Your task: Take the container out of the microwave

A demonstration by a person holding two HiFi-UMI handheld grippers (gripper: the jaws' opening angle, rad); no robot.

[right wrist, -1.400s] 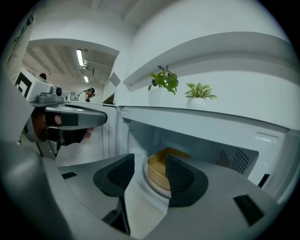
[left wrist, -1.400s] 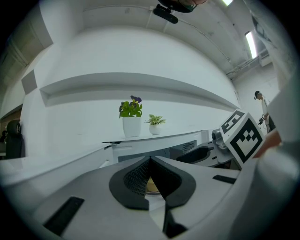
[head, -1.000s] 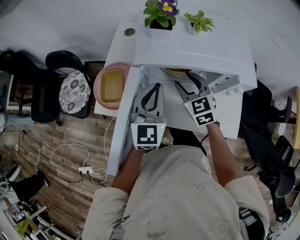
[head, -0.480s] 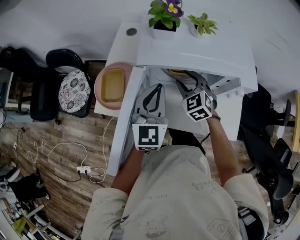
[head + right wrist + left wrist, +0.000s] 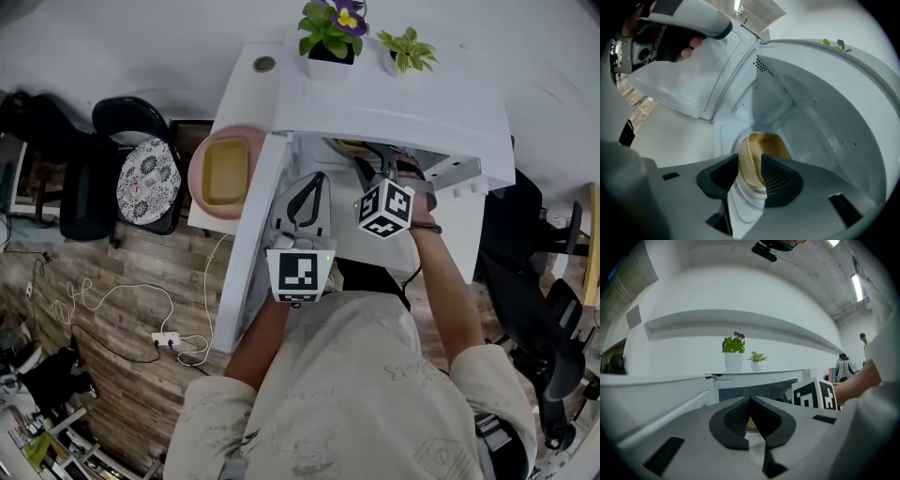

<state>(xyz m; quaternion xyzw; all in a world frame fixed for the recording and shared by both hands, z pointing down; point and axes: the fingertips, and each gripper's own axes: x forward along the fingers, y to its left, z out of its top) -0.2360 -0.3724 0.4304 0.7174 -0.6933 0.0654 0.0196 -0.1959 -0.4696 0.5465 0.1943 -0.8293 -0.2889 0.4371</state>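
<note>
While the container (image 5: 769, 143) sat inside the microwave (image 5: 394, 103), its rim straddled by the closing, not yet pinching jaws of the right gripper (image 5: 750, 160), a firm pinch was judged needed before withdrawal, the left gripper (image 5: 750, 400) being pressed together.

Tan-yellow container (image 5: 767, 146), white microwave (image 5: 394, 103), wood-grain floor (image 5: 141, 281)

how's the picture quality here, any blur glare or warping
Head view: sharp and evenly lit, though the white microwave top is nearly washed out and the edges bow. Left gripper view: strong fisheye, dark corners, and a ceiling light glaring at upper right. Right gripper view: the same fisheye bends the cavity walls, and the container looks soft up close.
</note>
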